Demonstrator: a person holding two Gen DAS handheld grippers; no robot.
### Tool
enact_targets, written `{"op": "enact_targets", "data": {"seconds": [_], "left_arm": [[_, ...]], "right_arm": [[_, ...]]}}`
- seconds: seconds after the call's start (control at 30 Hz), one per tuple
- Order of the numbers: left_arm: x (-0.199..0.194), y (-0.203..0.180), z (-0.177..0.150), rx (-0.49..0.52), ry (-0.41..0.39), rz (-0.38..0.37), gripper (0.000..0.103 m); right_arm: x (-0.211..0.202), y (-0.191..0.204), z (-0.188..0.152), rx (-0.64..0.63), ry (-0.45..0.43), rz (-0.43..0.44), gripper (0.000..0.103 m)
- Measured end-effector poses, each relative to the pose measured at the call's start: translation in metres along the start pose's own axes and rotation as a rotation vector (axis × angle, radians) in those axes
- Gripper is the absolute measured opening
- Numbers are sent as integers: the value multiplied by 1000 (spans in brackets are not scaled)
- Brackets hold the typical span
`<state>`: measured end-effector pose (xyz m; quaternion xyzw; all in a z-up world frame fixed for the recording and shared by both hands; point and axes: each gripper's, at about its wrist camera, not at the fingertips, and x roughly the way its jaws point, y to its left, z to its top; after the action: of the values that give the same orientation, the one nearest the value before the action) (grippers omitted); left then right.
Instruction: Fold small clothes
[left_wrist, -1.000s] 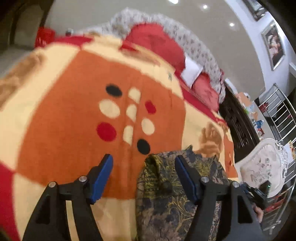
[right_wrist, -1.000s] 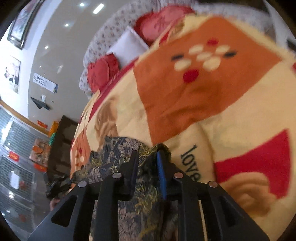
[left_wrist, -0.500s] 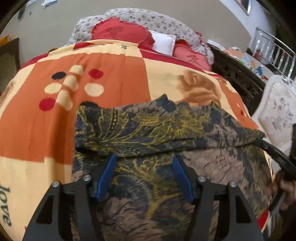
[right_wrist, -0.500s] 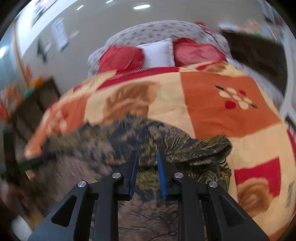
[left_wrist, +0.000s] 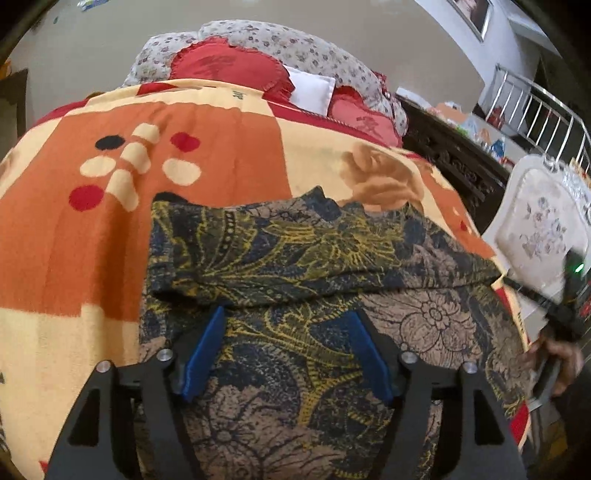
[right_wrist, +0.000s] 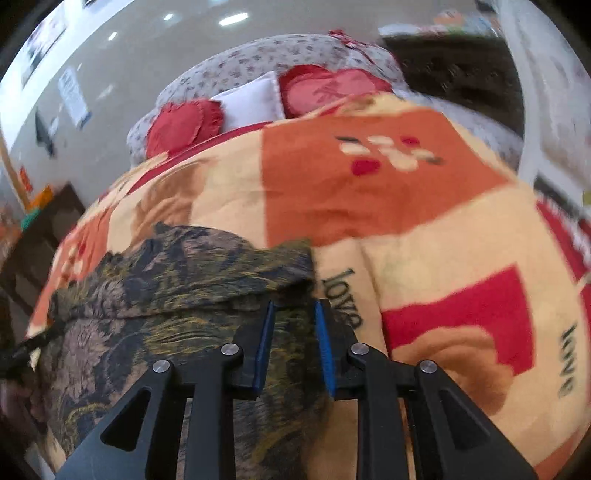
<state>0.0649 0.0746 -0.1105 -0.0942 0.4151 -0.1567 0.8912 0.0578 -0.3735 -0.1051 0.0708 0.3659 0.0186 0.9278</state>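
The patterned garment (left_wrist: 295, 258) is lying on the blanket (left_wrist: 221, 147) covering the bed, its far edge folded over. The left gripper (left_wrist: 286, 332) is hovering wide open, having just widened; the right gripper (right_wrist: 293, 325) is standing narrowly apart over the garment's edge, and whether it is pinching cloth is unclear.

My left wrist camera sits close over the patterned garment (left_wrist: 295, 266), looking down along the bed (left_wrist: 221, 155) toward its head end. My right one faces likewise from the garment's other edge; both share garment, blanket and red pillows (right_wrist: 184, 123).
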Motion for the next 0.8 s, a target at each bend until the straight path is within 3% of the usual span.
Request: {"op": "enact_targets", "data": {"seconds": [0.1, 0.17, 0.2, 0.33, 0.43, 0.5, 0.57, 0.67, 0.73, 0.8], "left_arm": [[3, -6, 2, 0, 22, 17, 81], [5, -6, 3, -13, 30, 27, 83], [6, -6, 4, -22, 33, 27, 84], [4, -5, 6, -71, 67, 0, 86], [1, -5, 4, -86, 84, -49, 87], [3, -11, 2, -45, 85, -36, 91], [11, -20, 3, 4, 97, -16, 103], [29, -39, 5, 98, 124, 90, 103], [37, -49, 8, 141, 127, 145, 103], [39, -52, 12, 129, 127, 161, 103]], "right_arm": [[-19, 42, 12, -113, -35, -9, 39], [-22, 64, 17, -150, -35, 44, 52], [-18, 75, 20, -165, -25, 85, 52], [13, 107, 13, -253, 98, 211, 52], [43, 102, -16, -252, 207, 195, 52], [36, 92, -19, -191, 155, 249, 52], [37, 85, -20, -155, 158, 279, 52], [36, 77, -21, -109, 144, 302, 47], [31, 69, -21, -69, 115, 272, 38], [22, 57, -19, 10, 76, 156, 36]]}}
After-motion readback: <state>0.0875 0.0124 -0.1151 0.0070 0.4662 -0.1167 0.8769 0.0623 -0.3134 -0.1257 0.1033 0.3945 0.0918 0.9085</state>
